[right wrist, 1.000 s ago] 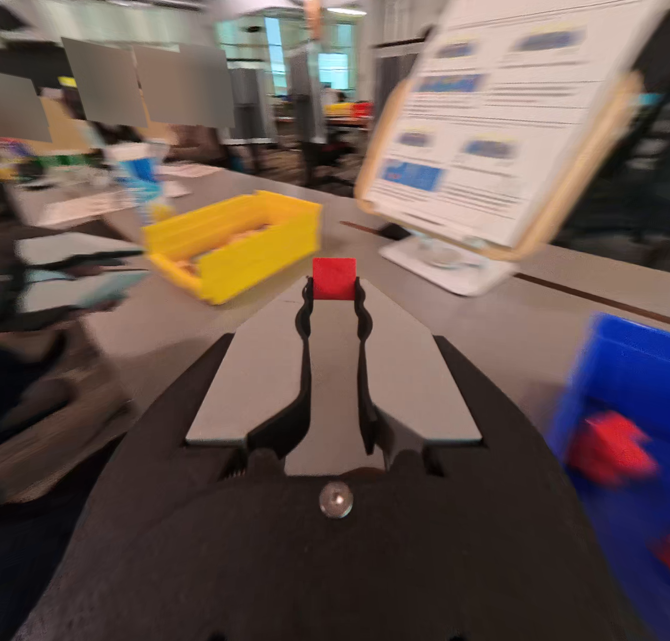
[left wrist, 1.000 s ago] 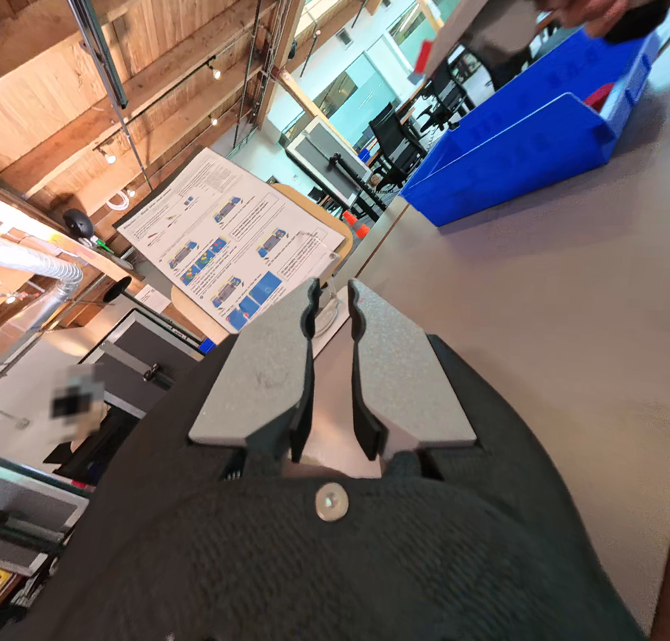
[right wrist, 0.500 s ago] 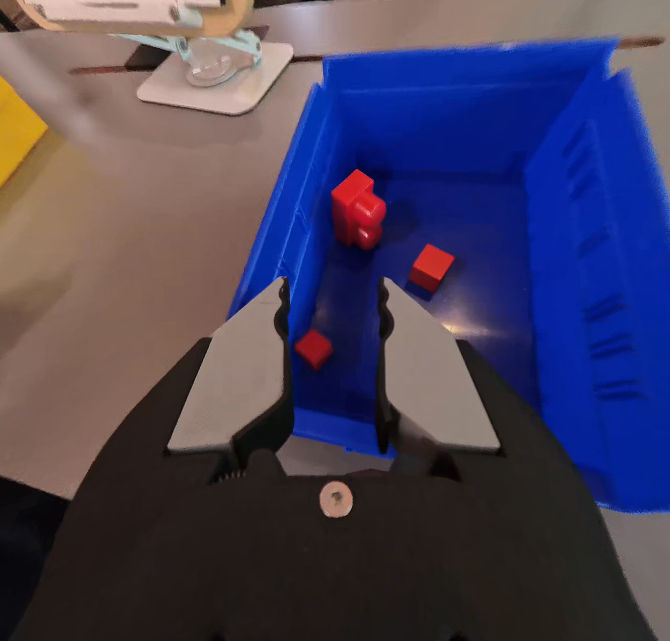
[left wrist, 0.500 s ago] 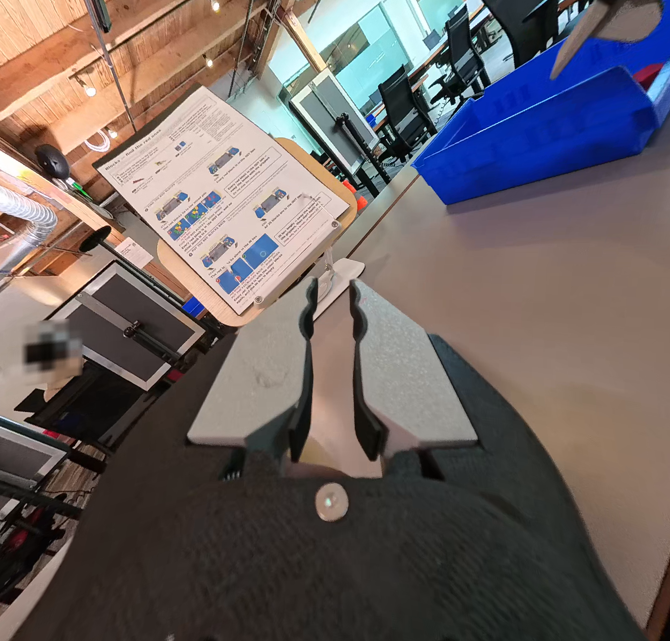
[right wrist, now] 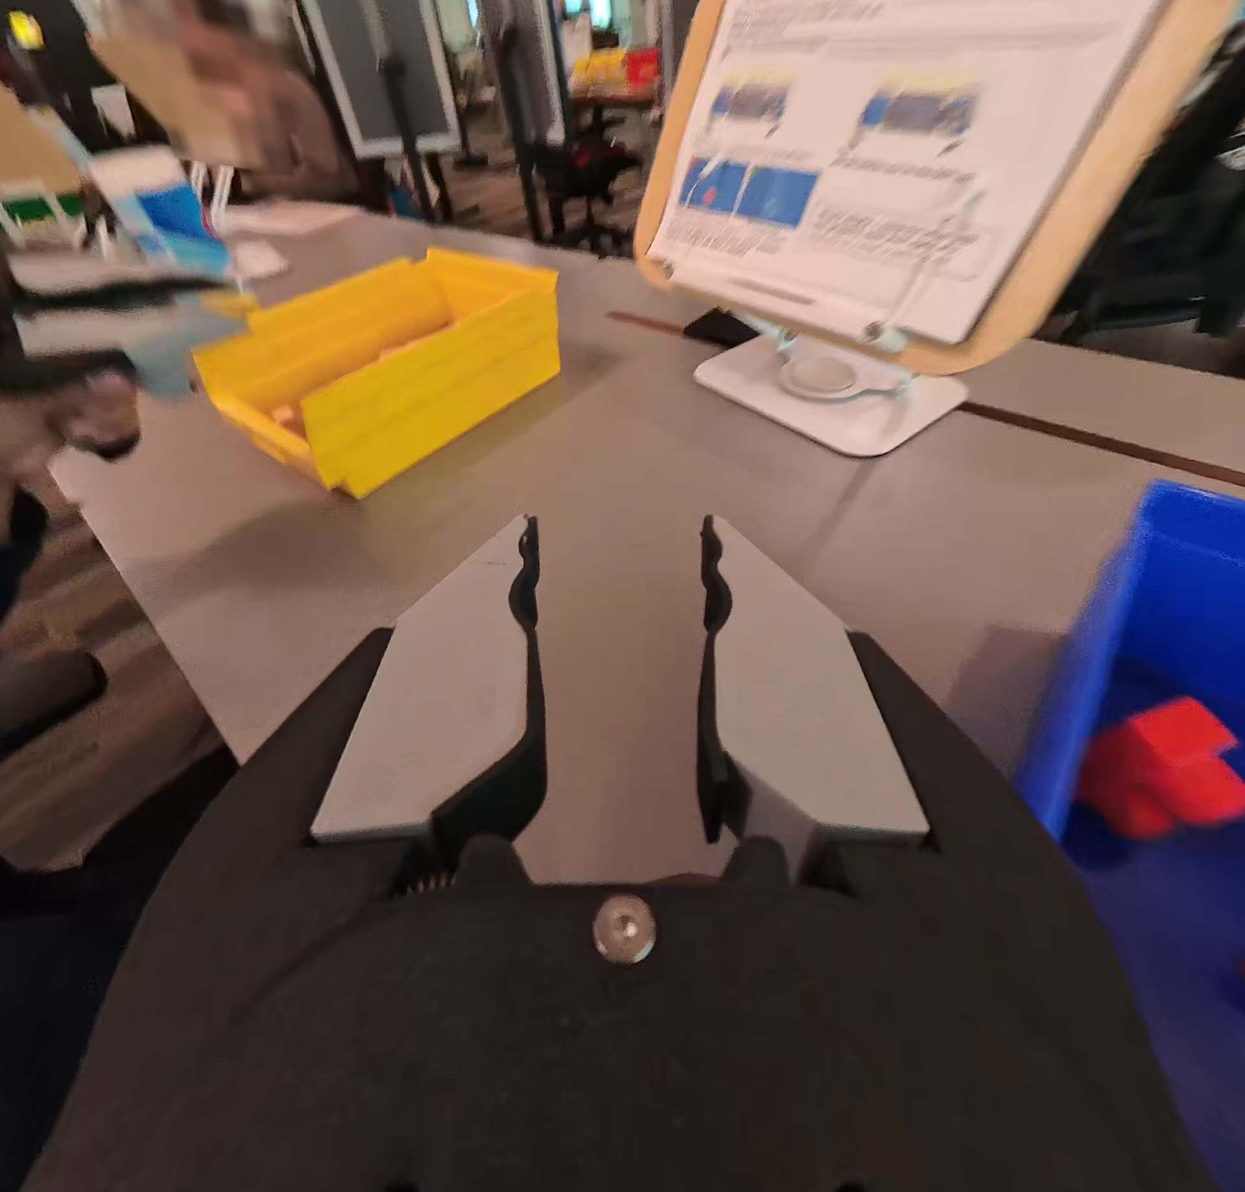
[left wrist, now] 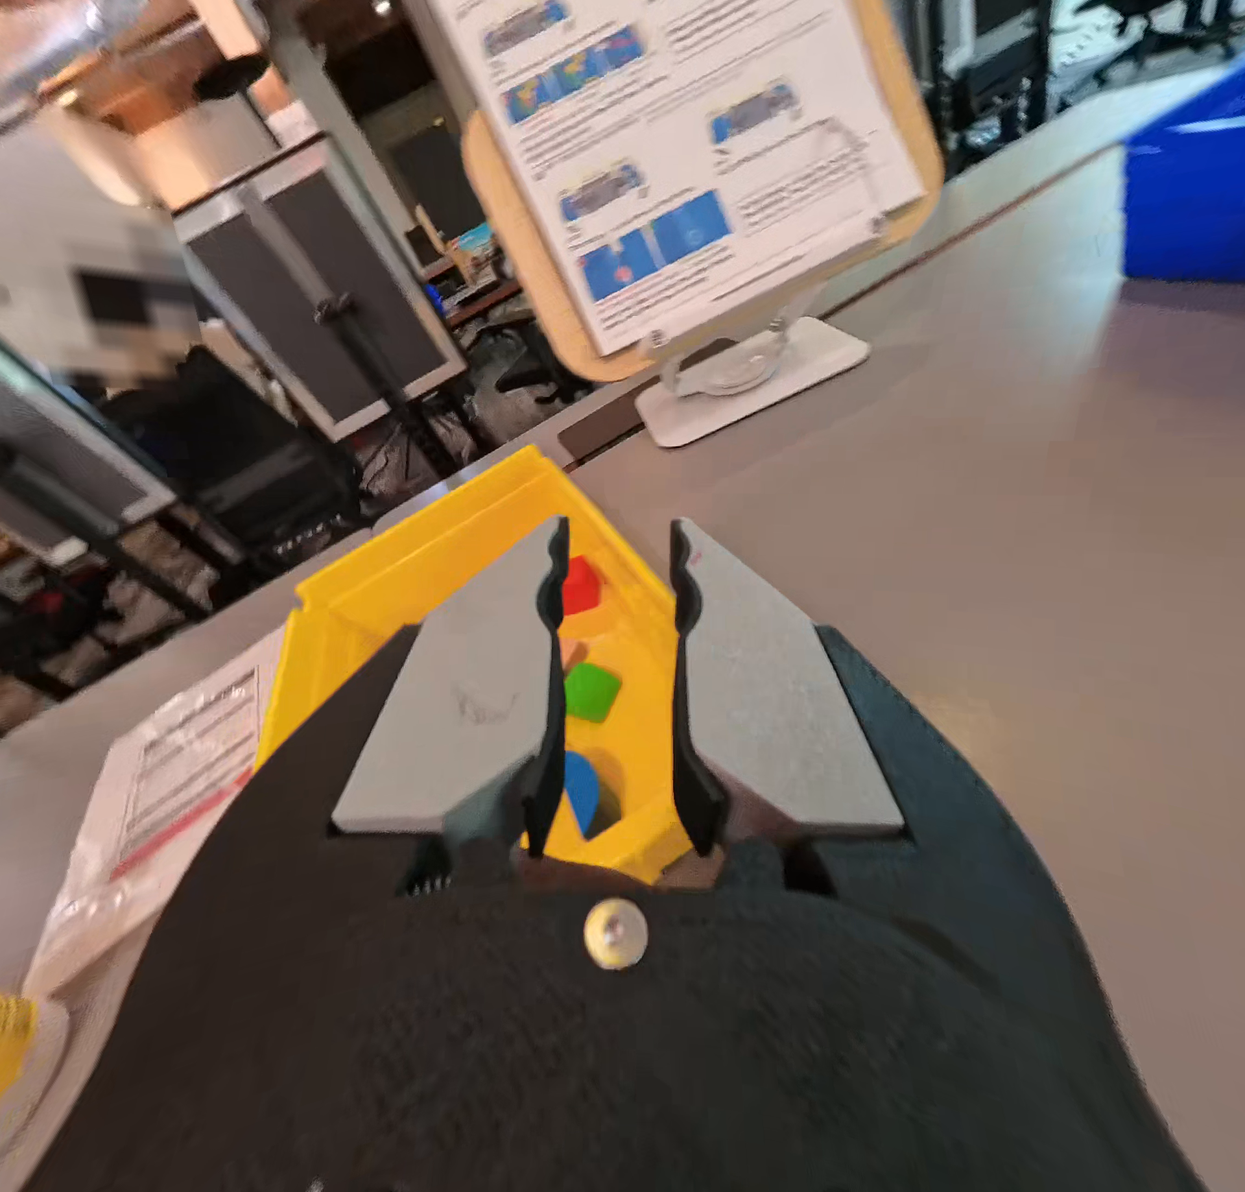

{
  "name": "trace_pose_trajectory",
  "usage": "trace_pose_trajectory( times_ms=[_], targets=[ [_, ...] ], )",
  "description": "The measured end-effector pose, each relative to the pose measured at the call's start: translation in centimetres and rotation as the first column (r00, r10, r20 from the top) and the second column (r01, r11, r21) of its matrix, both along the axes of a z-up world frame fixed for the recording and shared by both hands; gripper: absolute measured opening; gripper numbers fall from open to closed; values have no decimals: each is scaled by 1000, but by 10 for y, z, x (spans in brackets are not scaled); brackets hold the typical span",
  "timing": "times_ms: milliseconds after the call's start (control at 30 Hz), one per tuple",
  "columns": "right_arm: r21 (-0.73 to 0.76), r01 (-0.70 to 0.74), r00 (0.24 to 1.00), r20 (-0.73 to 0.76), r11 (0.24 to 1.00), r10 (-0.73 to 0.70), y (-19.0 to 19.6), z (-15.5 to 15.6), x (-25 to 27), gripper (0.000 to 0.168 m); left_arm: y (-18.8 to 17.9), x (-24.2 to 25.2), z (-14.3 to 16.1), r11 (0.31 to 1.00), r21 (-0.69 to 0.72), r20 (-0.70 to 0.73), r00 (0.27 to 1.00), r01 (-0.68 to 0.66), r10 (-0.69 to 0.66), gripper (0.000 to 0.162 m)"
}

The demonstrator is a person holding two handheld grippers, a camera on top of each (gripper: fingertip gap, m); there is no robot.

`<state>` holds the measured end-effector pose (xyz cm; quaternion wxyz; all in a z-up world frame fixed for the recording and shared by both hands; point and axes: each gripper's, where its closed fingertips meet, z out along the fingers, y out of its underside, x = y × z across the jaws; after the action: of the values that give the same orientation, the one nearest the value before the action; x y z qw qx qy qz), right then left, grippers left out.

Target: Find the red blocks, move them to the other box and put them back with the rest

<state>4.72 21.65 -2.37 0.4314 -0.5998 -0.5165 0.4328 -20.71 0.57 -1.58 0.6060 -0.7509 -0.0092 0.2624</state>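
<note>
In the left wrist view my left gripper [left wrist: 614, 540] is open and empty, held over the yellow box [left wrist: 431, 553]. Between its fingers I see a red block [left wrist: 581, 587], a green block [left wrist: 591, 691] and a blue block [left wrist: 579, 792] in that box. In the right wrist view my right gripper [right wrist: 614, 533] is open and empty above the grey table [right wrist: 640, 459]. The blue box [right wrist: 1172, 620] is at its right with a red block [right wrist: 1159, 775] inside. The yellow box [right wrist: 384, 364] stands far left, with the blurred left gripper [right wrist: 135, 344] beside it.
A tilted board with a printed sheet on a white stand [right wrist: 855, 378] stands at the back of the table, also in the left wrist view [left wrist: 754, 378]. A plastic bag with a paper label [left wrist: 155, 816] lies left of the yellow box. The blue box's corner [left wrist: 1186, 203] shows far right.
My left gripper swung down from facing the room to over the yellow box and opened wider. My right gripper let a red block go into the blue box, then lifted and turned left, still open.
</note>
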Motion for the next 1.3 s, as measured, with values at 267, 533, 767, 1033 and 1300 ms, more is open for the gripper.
trace_pose_trajectory(
  times_ms=[267, 533, 767, 1033, 1300],
  targets=[
    [200, -97, 969, 243, 975, 47, -29, -110, -85, 47, 35, -88, -35, 980, -176, 288, 957, 97, -43, 47],
    [192, -113, 962, 266, 975, 60, -30, -132, -95, 46, 103, -146, -112, 877, -473, 377, 919, 82, 117, 55],
    [178, -108, 969, 237, 978, 64, -28, -128, -90, 44, 120, -163, -165, 752, -656, 331, 921, 67, 207, 39],
    [131, -111, 979, 186, 985, 85, -28, -118, -84, 41, 116, -166, -115, 898, -439, 213, 968, -29, 136, 33],
    [-86, -263, 963, 35, 961, 267, -74, -58, -77, 47, 60, -10, 14, 991, -1, -369, 920, 137, -128, 33]
  ],
)
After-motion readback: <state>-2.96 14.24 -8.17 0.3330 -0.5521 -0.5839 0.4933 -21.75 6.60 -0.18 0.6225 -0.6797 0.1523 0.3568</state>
